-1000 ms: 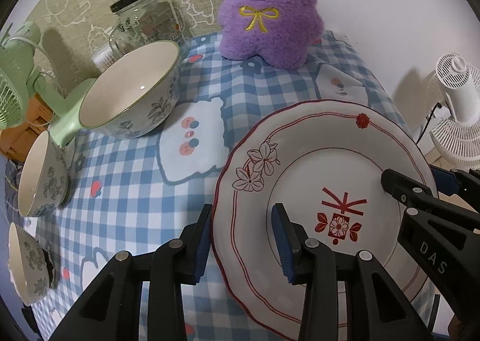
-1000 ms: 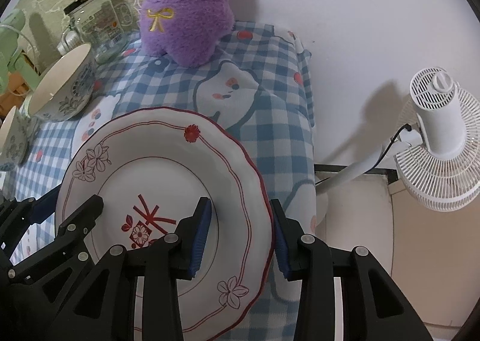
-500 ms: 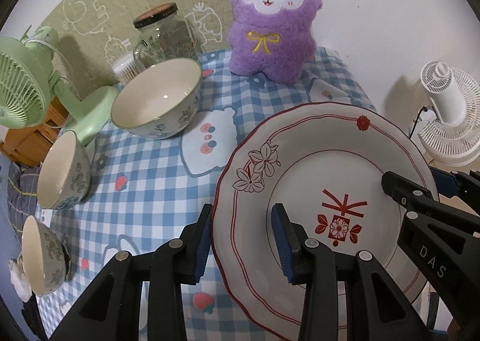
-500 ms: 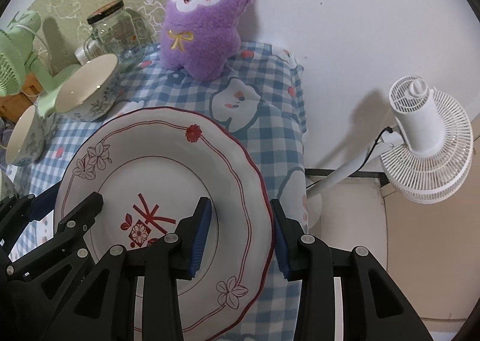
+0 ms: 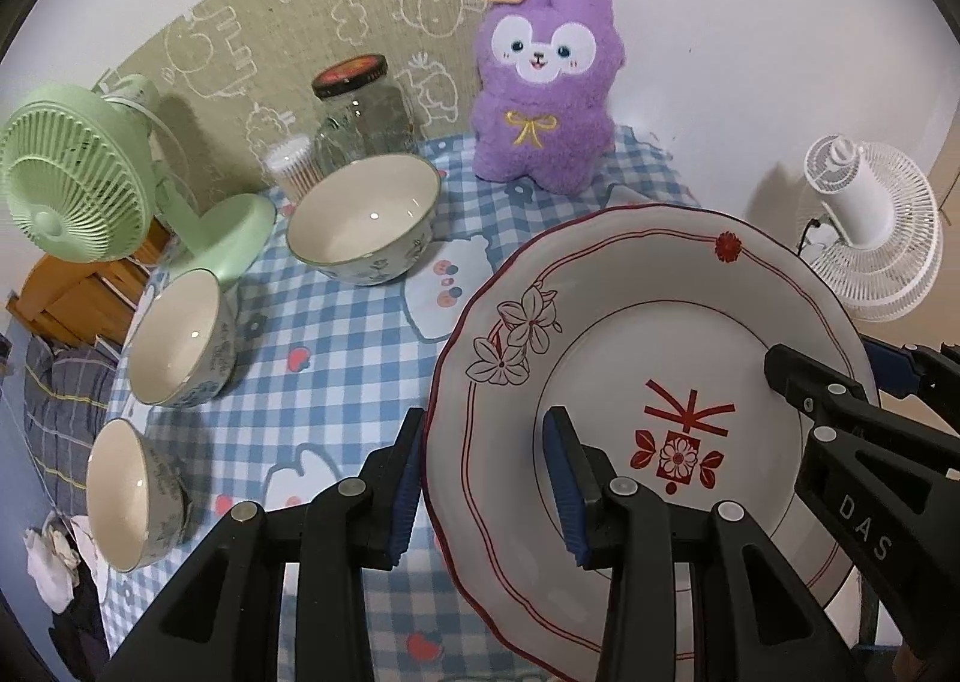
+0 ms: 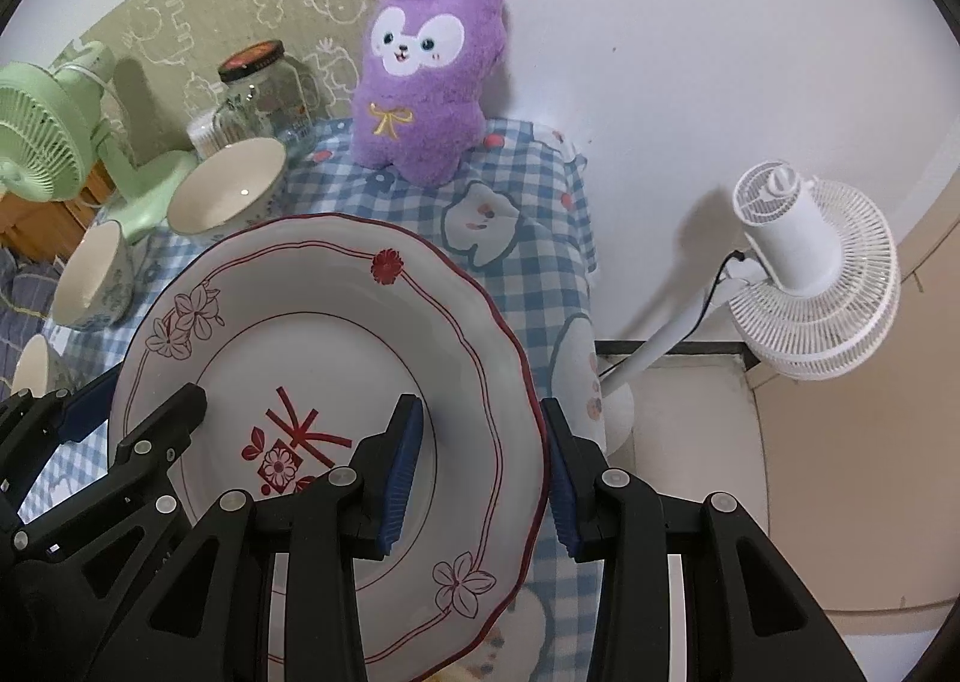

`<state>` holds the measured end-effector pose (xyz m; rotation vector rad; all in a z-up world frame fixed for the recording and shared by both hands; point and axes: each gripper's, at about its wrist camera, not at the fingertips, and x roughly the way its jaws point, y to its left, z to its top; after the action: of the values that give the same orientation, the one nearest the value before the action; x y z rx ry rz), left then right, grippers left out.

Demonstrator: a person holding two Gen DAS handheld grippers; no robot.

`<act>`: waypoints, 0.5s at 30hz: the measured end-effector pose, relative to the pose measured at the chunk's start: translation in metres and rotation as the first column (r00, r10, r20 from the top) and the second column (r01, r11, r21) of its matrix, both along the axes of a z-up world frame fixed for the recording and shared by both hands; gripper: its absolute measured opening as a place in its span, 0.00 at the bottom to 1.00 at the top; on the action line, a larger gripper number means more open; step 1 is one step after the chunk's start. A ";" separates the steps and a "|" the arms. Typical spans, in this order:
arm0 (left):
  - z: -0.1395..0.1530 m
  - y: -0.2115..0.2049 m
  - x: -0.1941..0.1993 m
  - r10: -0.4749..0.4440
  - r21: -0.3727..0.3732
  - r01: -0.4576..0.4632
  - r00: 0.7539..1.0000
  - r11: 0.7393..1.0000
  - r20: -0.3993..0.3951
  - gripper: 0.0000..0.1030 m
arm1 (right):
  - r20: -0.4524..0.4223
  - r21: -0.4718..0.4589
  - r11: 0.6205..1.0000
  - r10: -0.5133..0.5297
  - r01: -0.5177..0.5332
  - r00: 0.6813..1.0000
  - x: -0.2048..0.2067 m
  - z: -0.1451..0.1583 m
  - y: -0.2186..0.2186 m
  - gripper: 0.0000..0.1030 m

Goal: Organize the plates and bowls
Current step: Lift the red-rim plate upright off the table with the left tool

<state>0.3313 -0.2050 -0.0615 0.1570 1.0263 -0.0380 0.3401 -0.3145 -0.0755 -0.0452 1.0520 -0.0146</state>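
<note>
Jaws of both grippers grip the plate [image 5: 648,334]; only left view shows tissue [image 5: 51,559].

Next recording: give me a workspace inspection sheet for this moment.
Surface: blue checked tablecloth with cartoon prints.
Job's things: white red-patterned plate held at opposite rims; three white floral bowls on the cloth.
Clutter: purple plush toy, glass jar, green desk fan.
Grippers: left gripper and right gripper both clamp the plate.
Cables: black cord at white fan.
Surroundings: white wall, green patterned mat.
</note>
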 end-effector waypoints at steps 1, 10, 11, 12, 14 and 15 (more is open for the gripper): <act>0.004 0.002 -0.004 -0.001 -0.003 0.001 1.000 1.000 0.003 0.38 | 0.004 -0.001 1.000 -0.001 0.001 1.000 -0.003 0.004 0.001 0.41; 0.033 0.011 -0.032 -0.032 -0.003 0.032 0.998 0.999 0.045 0.38 | 0.039 -0.004 1.000 -0.026 0.026 0.999 -0.038 0.032 0.009 0.41; 0.036 0.012 -0.036 -0.035 -0.004 0.035 0.998 0.999 0.049 0.38 | 0.043 -0.005 1.000 -0.029 0.029 0.999 -0.042 0.035 0.009 0.41; 0.038 0.013 -0.039 -0.037 -0.005 0.038 0.998 0.999 0.052 0.38 | 0.046 -0.006 0.999 -0.032 0.033 0.998 -0.047 0.038 0.010 0.41; 0.042 0.015 -0.046 -0.043 -0.008 0.043 0.997 0.999 0.059 0.38 | 0.052 -0.006 0.999 -0.039 0.040 0.998 -0.055 0.042 0.011 0.41; 0.045 0.015 -0.050 -0.047 -0.009 0.047 0.997 0.999 0.062 0.38 | 0.055 -0.005 0.999 -0.044 0.045 0.998 -0.059 0.044 0.011 0.41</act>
<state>0.2813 -0.1896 -0.0168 0.1719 0.9604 -0.0809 0.2809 -0.3031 -0.0316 -0.0274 0.9978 -0.0593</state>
